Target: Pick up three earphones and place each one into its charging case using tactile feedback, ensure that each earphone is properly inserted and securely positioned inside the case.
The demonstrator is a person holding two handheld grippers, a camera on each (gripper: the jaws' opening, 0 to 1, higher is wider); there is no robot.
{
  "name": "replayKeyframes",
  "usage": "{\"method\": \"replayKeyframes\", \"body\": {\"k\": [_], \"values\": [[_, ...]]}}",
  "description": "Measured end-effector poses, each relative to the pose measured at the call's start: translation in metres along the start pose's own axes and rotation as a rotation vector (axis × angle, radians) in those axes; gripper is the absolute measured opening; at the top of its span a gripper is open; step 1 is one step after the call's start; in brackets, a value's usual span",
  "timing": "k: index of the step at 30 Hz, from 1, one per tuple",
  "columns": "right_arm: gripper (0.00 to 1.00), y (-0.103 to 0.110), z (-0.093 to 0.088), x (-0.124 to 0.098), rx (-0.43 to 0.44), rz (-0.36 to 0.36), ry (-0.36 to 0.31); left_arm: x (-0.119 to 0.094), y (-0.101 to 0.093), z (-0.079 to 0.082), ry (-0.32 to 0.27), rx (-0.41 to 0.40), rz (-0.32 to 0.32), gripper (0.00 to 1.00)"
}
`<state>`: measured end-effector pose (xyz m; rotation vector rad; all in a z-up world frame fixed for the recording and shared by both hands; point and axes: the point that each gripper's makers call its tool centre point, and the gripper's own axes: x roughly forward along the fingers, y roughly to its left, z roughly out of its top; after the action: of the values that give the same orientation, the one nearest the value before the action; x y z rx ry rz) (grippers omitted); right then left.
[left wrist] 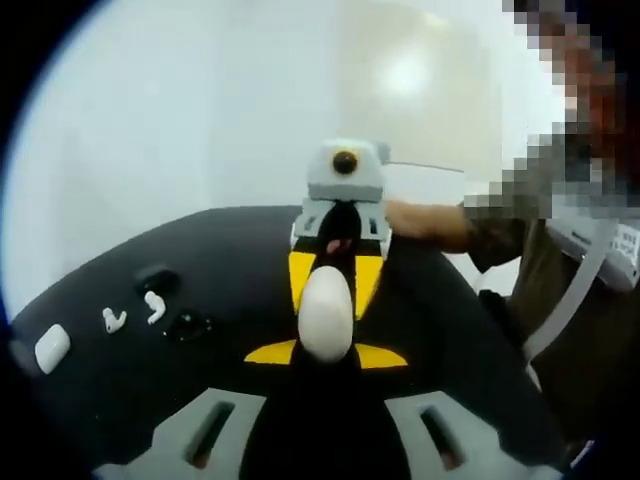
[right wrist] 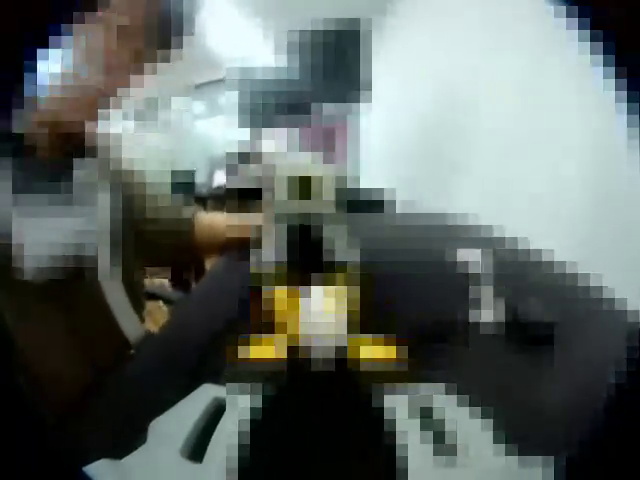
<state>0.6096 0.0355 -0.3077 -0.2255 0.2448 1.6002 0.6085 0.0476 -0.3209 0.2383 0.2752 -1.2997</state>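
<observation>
A white egg-shaped charging case [left wrist: 325, 312] stands upright over the black table [left wrist: 240, 250]. My left gripper [left wrist: 326, 356] is shut on its lower end with yellow-tipped jaws. The right gripper [left wrist: 331, 290] faces me from across the table, its yellow fingers [left wrist: 300, 280] flanking the case's upper part; whether they press on it is unclear. Two white earphones [left wrist: 113, 320] [left wrist: 155, 306] lie loose on the table at the left. The right gripper view is heavily blurred: a white blob, the case [right wrist: 320, 305], sits between yellow patches, with the left gripper [right wrist: 300, 195] beyond it.
Another white case [left wrist: 51, 347] lies at the table's far left edge. Two small dark objects [left wrist: 155, 278] [left wrist: 186, 324] sit near the earphones. A person stands at the right, a hand [left wrist: 425, 223] behind the right gripper. A pale wall lies beyond the table.
</observation>
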Motion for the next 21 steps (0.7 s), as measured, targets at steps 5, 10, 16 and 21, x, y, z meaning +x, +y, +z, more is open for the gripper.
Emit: {"method": "replayKeyframes", "body": {"k": [5,10,16,21], "values": [[0.23,-0.002,0.000,0.000,0.009,-0.011,-0.016,0.000,0.002,0.001,-0.006,0.018,0.014,0.23],[0.27,-0.009,0.003,-0.003,-0.001,-0.041,-0.043,-0.001,0.009,0.004,-0.029,0.092,0.071,0.34],[0.33,-0.013,-0.001,-0.001,-0.038,-0.064,-0.026,-0.001,0.012,0.005,-0.030,0.110,0.092,0.35],[0.43,-0.020,-0.007,0.001,-0.110,-0.101,0.018,-0.001,0.016,0.006,-0.033,0.106,0.105,0.38]]}}
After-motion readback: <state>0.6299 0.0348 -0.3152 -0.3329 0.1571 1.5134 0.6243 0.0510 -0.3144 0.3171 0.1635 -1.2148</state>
